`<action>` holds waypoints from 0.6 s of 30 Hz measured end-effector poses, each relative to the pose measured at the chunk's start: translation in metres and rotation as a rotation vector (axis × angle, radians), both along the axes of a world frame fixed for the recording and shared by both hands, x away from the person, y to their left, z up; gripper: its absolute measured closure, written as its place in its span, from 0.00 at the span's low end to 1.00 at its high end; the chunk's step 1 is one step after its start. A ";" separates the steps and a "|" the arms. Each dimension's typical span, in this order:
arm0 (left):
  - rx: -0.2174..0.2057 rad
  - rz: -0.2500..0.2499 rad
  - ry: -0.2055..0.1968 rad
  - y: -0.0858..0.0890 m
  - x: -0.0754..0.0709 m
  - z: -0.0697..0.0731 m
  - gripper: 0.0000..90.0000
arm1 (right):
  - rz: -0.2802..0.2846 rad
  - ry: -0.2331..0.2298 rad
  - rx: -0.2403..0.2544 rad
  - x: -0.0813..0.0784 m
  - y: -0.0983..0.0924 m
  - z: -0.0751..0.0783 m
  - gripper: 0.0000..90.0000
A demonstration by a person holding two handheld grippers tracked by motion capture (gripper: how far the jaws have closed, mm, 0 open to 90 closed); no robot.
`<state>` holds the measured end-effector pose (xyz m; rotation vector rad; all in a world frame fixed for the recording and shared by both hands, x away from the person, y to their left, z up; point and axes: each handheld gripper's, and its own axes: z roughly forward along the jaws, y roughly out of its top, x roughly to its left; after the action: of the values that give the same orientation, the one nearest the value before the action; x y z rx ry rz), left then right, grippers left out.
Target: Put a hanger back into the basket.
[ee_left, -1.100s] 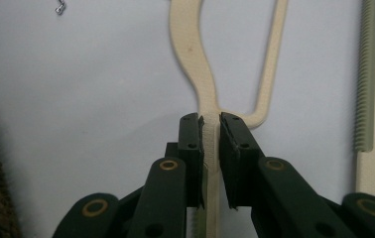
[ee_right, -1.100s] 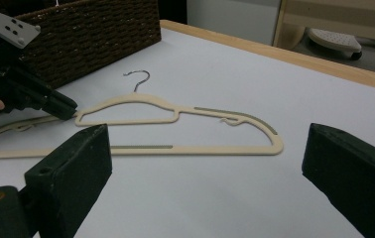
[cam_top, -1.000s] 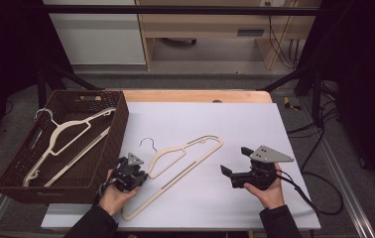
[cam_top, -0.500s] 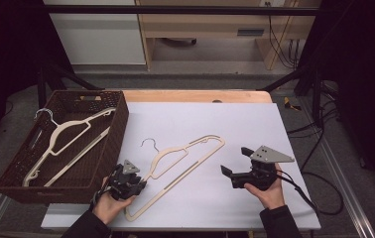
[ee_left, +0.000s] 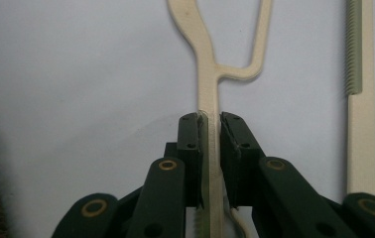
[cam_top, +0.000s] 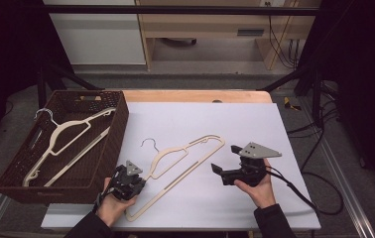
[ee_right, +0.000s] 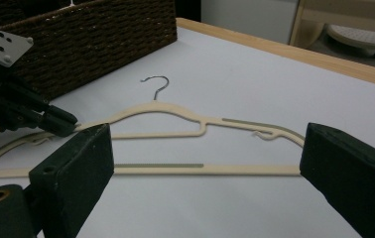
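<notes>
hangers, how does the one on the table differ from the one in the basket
The table hanger lies flat on the white sheet; the basket hanger rests inside the brown basket, leaning on its walls. The table hanger is pinched at one shoulder by the left gripper, whose jaws have just been closing; the basket hanger is untouched. Both are cream, slim, with metal hooks.

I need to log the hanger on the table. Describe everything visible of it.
The hanger is slim and cream-coloured, plastic-looking, with a silver wire hook, small notches on its shoulders and a ribbed grey strip on the bottom bar. It lies flat and slantwise on the white table cover, beside the brown basket. The left gripper has just closed its jaws on one shoulder arm.
</notes>
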<state>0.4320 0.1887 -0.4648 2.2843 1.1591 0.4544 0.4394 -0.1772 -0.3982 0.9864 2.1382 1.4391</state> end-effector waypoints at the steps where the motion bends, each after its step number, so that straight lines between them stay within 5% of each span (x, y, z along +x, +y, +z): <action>1: -0.001 -0.001 0.001 0.000 0.000 0.000 0.88 | 0.007 0.002 -0.003 0.003 0.005 0.000 0.08; 12: 0.011 -0.016 -0.158 0.001 -0.014 0.026 0.89 | 0.054 0.059 -0.014 0.044 0.078 -0.008 0.13; 18: 0.041 -0.028 -0.203 -0.002 -0.019 0.030 0.89 | 0.065 0.095 0.002 0.069 0.115 -0.015 0.19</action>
<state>0.4129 0.1862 -0.4343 2.2260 1.0252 0.6873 0.5080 -0.0626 -0.4134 1.0140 2.2563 1.4508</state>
